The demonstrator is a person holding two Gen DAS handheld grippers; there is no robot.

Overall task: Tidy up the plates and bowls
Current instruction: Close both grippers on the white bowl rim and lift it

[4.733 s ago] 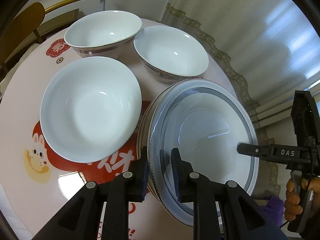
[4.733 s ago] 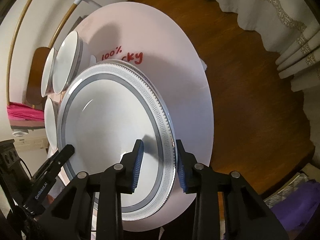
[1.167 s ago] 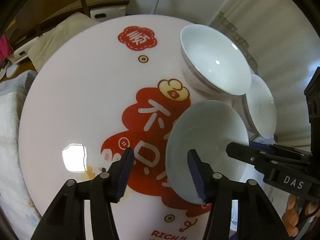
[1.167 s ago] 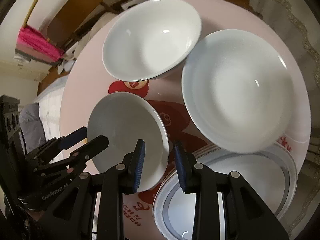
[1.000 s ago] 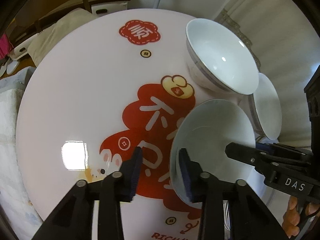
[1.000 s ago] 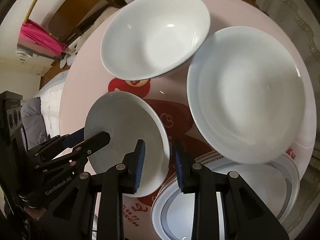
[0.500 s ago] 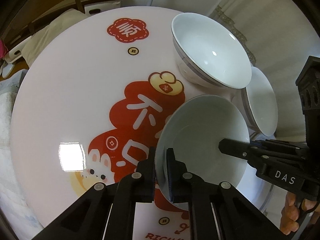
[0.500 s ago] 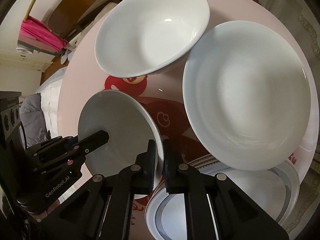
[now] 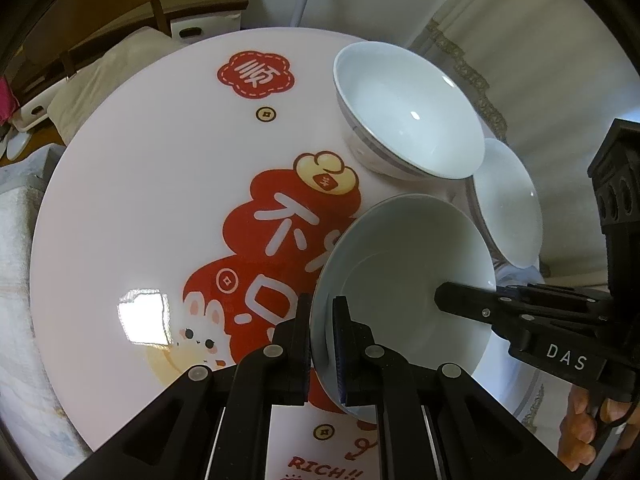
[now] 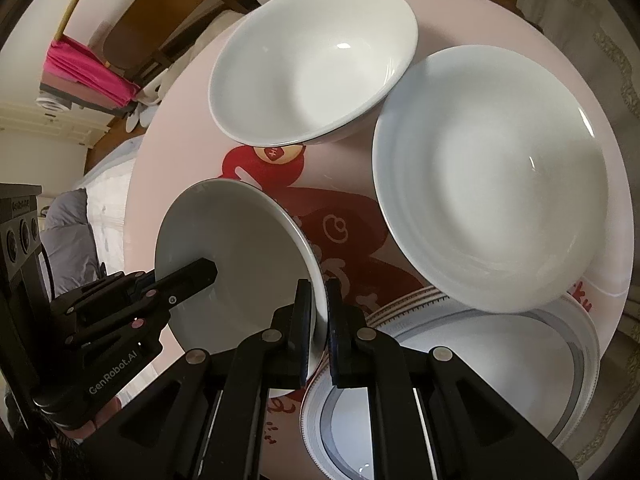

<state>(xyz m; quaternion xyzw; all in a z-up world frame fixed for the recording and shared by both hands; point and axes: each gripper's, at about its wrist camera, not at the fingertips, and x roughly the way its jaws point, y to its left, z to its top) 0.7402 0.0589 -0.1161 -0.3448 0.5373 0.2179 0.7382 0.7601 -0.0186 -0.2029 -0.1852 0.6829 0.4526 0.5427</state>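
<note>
Both grippers hold the same small white bowl (image 9: pixel 404 280) by its rim, over the red print of the round table (image 9: pixel 132 200). The left gripper (image 9: pixel 322 344) has its jaws closed narrow on the bowl's left rim, and the right gripper (image 10: pixel 319 320) has its jaws closed narrow on the opposite rim. The bowl is tilted. Far from it stands a deep white bowl (image 10: pixel 312 64), to the right a wide shallow bowl (image 10: pixel 492 184), and near them a stack of grey-rimmed plates (image 10: pixel 460 364).

Home dining room. Round table (image 9: pixel 120 200) with red festive print; wooden chair (image 10: pixel 160 12). Lace-trimmed curtain (image 9: pixel 540 60), wooden floor.
</note>
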